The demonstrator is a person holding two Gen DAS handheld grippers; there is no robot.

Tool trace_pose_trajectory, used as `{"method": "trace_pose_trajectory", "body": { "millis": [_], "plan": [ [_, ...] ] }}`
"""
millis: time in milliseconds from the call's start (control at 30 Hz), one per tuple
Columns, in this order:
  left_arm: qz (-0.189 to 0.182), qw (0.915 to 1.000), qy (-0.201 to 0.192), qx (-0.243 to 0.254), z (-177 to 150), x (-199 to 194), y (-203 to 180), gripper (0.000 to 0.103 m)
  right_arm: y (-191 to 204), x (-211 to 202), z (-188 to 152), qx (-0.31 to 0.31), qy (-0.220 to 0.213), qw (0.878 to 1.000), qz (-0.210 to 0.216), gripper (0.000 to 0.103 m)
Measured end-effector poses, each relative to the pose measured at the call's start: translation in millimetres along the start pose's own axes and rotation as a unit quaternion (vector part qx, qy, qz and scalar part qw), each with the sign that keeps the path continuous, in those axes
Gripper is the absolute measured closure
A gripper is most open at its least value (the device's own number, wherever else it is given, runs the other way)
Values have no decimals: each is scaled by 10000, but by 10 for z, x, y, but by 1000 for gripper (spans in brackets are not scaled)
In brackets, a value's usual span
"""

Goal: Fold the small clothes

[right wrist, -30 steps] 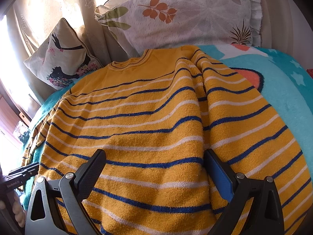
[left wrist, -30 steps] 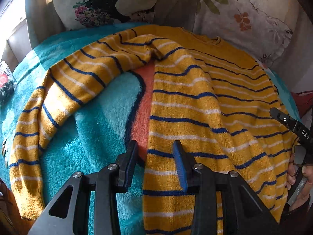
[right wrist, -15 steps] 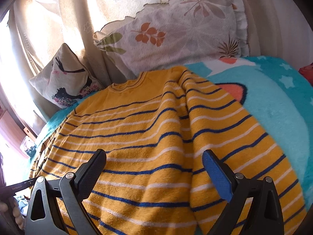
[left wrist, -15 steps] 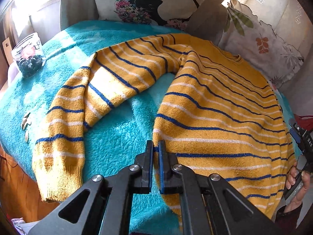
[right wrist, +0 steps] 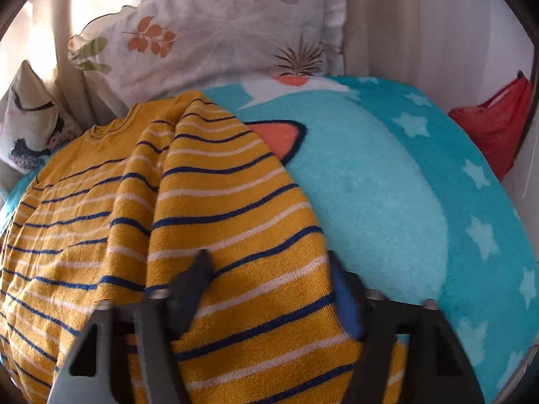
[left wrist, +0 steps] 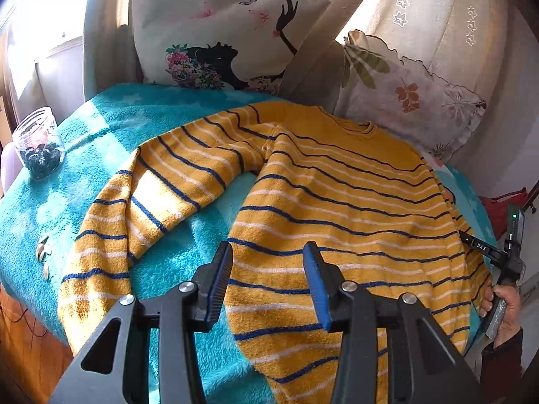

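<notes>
Angling down over striped sweater (left wrist: 337, 202), left tool (left wrist: 266, 279) just parting, empty, right tool (right wrist: 269, 289) closing around sleeve.

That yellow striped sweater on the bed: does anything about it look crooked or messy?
Yes. The sweater is not flat. One sleeve sprawls sideways across the teal blanket, bent at the elbow. The other sleeve lies bunched over the body's edge. A few small pale bits lie loose near the blanket's edge.

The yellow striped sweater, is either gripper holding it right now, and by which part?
The left gripper is open, holding nothing. The right gripper has been closing around the sweater's folded side edge; a firm hold cannot be told.
</notes>
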State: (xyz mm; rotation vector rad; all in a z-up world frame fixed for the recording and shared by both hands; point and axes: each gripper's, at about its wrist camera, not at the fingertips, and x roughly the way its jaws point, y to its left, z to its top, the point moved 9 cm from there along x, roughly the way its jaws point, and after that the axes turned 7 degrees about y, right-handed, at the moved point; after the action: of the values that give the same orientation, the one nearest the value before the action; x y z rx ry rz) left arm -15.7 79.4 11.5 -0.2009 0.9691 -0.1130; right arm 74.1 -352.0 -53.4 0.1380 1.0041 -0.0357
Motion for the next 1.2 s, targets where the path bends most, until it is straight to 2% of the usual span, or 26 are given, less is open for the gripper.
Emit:
{"method": "trace_pose_trajectory", "body": {
  "millis": [33, 67, 133, 233, 300, 333, 367, 400, 433, 500, 567, 667, 833, 867, 900, 933, 967, 1000, 1100, 1200],
  "plan": [
    [-8, 10000, 12, 33, -6, 8, -30, 58, 0, -7, 11, -55, 21, 10000, 63, 81],
    [-9, 10000, 22, 54, -12, 17, -55, 58, -19, -9, 22, -39, 71, 9999, 132, 95],
    [-17, 9999, 50, 86, -20, 36, -80, 58, -147, -32, 67, 86, 65, 9999, -11, 95],
    [-49, 9999, 102, 85, -23, 73, -123, 58, -487, -105, 222, 160, -223, 9945, -1011, 95],
    [-93, 9998, 126, 106, -28, 95, -156, 57, -723, -177, 357, 181, -418, 9832, -1767, 94],
    [-100, 9998, 133, 117, -32, 108, -175, 56, -831, -168, 405, 243, -399, 9784, -2016, 94],
    [-105, 9998, 147, 129, -39, 122, -191, 54, -912, -133, 423, 343, -281, 9764, -2114, 85],
    [-117, 9997, 167, 140, -50, 137, -207, 52, -962, -109, 421, 449, -164, 9763, -2112, 73],
    [-134, 9996, 190, 152, -63, 150, -222, 51, -971, -117, 402, 606, -111, 9786, -1963, 68],
    [-141, 9995, 236, 181, -82, 184, -251, 51, -831, -232, 352, 701, -250, 9866, -1453, 54],
    [-151, 9993, 279, 199, -91, 222, -272, 51, -582, -384, 274, 612, -376, 9938, -851, 47],
    [-250, 9990, 335, 184, -109, 277, -312, 50, -89, -510, 65, 153, -332, 9993, 50, 45],
    [-332, 9983, 435, 182, -166, 326, -380, 50, 531, -221, -391, -361, 428, 9928, 1060, 45],
    [-336, 9983, 436, 177, -175, 319, -388, 50, 602, -155, -464, -321, 576, 9900, 1250, 51],
    [-326, 9984, 434, 177, -178, 310, -393, 50, 651, -191, -487, -356, 440, 9907, 1241, 58],
    [-288, 9985, 436, 175, -183, 304, -395, 50, 735, -221, -519, -492, 476, 9882, 1368, 70],
    [-227, 9986, 440, 175, -185, 302, -391, 50, 784, -238, -538, -484, 552, 9848, 1577, 91],
    [-156, 9988, 438, 177, -188, 301, -385, 47, 767, -252, -519, -414, 512, 9851, 1588, 91],
    [23, 9989, 434, 184, -215, 304, -353, 43, 548, -289, -497, -394, 339, 9956, 785, 91],
    [164, 9983, 513, 204, -251, 341, -334, 43, 335, -371, -496, -336, 163, 9993, -8, 90]
  ]
}}
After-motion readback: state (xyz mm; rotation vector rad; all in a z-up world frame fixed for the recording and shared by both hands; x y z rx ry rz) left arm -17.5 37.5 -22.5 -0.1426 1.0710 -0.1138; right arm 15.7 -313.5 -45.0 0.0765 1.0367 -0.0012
